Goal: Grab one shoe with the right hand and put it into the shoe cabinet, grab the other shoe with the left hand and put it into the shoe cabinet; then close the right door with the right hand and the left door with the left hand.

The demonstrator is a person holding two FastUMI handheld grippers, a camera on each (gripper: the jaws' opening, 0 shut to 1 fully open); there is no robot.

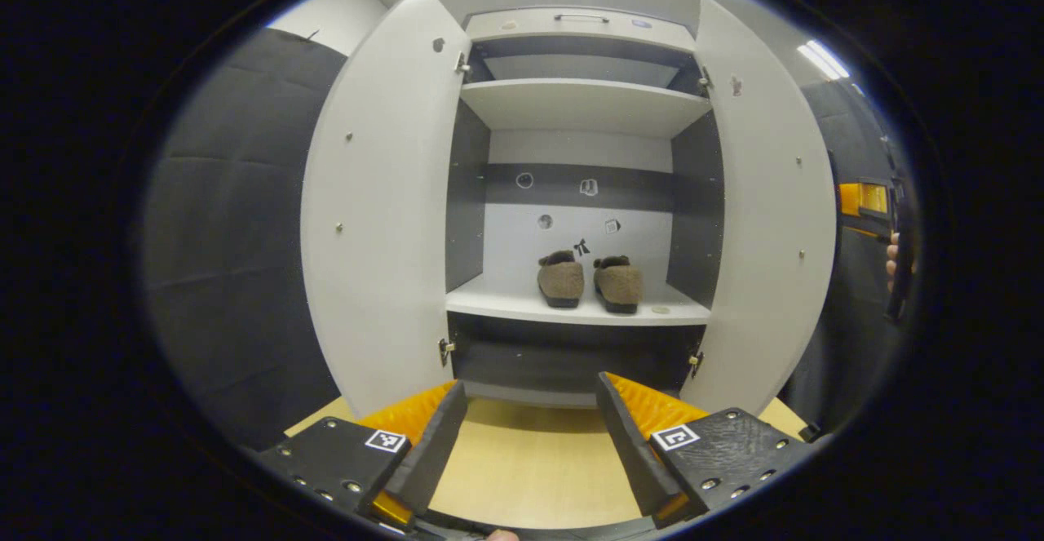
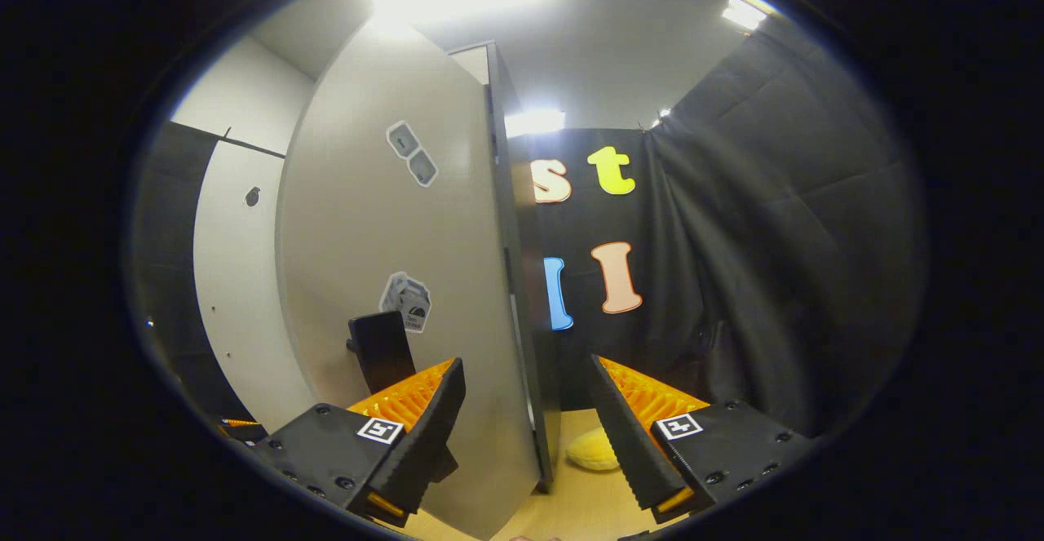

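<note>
Both shoes [image 1: 589, 281] are seen centre frame on the cabinet shelf [image 1: 522, 306]. The right door [image 2: 391, 296] is straddled edge-on by the wide-open, empty right gripper [image 2: 528, 435]; closing it is judged next. The left gripper [image 1: 530, 443] is open and empty too.

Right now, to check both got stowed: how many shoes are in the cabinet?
2. Both sit side by side on the lower shelf, toes pointing out: the left shoe and the right shoe, close together. None on the upper shelf.
</note>
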